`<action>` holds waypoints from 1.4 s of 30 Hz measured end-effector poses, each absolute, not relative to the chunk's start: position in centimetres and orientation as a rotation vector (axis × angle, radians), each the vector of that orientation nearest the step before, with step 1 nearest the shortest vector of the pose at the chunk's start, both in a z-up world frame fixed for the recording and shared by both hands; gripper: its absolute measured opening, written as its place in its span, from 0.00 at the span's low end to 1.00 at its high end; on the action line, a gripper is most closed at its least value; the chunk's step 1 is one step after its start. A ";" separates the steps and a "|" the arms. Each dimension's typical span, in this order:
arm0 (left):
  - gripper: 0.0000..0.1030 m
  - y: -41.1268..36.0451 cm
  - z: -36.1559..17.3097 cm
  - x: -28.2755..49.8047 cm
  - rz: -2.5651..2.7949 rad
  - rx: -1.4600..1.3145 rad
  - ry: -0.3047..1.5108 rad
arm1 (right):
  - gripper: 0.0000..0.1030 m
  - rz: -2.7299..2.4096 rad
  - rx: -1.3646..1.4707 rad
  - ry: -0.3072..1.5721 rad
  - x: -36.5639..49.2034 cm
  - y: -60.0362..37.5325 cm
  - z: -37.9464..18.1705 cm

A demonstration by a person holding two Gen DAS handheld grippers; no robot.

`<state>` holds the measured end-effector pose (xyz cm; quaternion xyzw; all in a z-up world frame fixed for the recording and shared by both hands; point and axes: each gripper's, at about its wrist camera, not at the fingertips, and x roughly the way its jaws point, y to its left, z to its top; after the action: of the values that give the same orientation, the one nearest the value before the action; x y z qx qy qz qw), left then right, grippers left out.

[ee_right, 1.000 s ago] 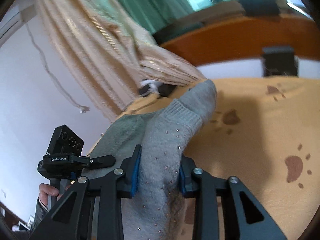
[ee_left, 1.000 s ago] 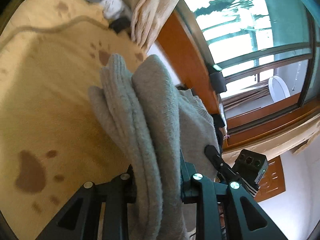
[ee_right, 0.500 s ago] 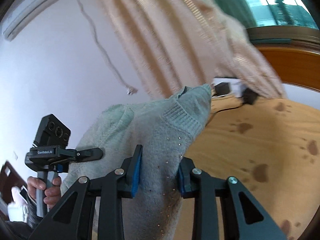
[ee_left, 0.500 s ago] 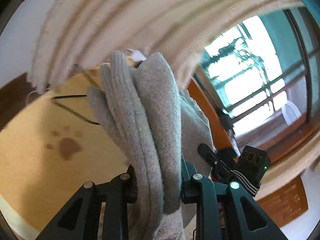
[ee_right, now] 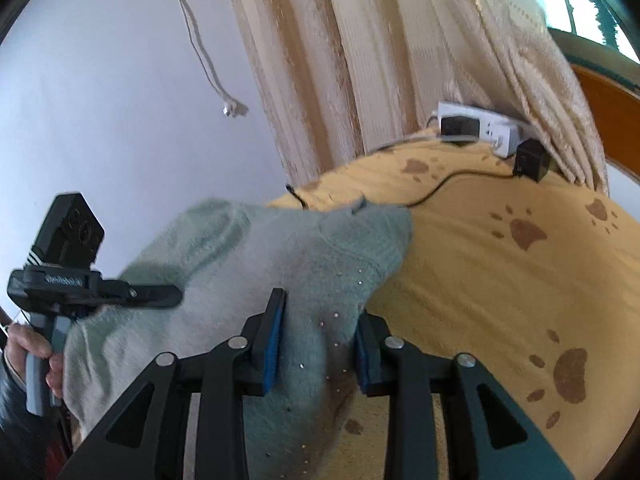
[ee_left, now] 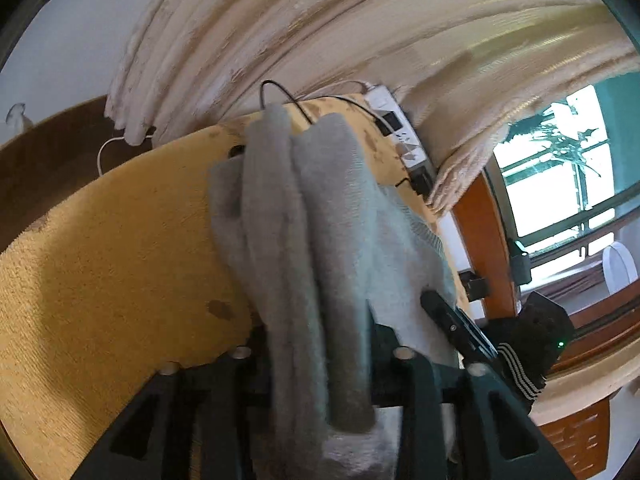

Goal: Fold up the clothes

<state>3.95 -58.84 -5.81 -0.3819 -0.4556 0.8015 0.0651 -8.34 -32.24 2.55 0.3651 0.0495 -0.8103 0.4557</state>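
A grey knitted sweater point(ee_left: 320, 240) hangs bunched between both grippers above a yellow paw-print blanket point(ee_left: 100, 280). My left gripper point(ee_left: 320, 356) is shut on a thick fold of it. Small studs dot the sweater point(ee_right: 280, 264) in the right wrist view, where my right gripper point(ee_right: 316, 340) is shut on another part. The left gripper point(ee_right: 100, 288) also shows at the left of that view, held by a hand point(ee_right: 28, 352), with the cloth stretched between the two. In the left wrist view the other gripper's point(ee_left: 460, 324) black finger pokes out behind the cloth.
A white power strip point(ee_right: 480, 126) with a black adapter point(ee_right: 532, 164) and black cable lies at the blanket's far edge. Cream curtains point(ee_right: 380, 60) hang behind it. A white wall stands to the left, a window point(ee_left: 560, 168) and orange wood frame to the right.
Both grippers have lifted and swung with the sweater. The views have tilted up from the blanket toward the curtains and wall. The grips have not changed.
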 end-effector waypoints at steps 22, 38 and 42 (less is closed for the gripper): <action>0.68 -50.7 1.2 11.8 2.607 -0.974 -1.017 | 0.66 -1.795 0.609 0.493 5.5 -29.2 5.2; 0.68 -50.6 -3.0 12.7 2.613 -0.951 -1.063 | 0.79 -1.812 0.701 0.608 6.6 -31.4 1.0; 0.68 -50.2 -2.2 12.7 2.643 -0.991 -1.084 | 0.79 -1.853 0.712 0.537 7.4 -29.4 2.5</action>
<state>12.75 -50.20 -2.22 -0.3272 -0.3580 0.8725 0.0589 7.36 -29.35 2.51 0.2965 0.2238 -0.7716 0.5164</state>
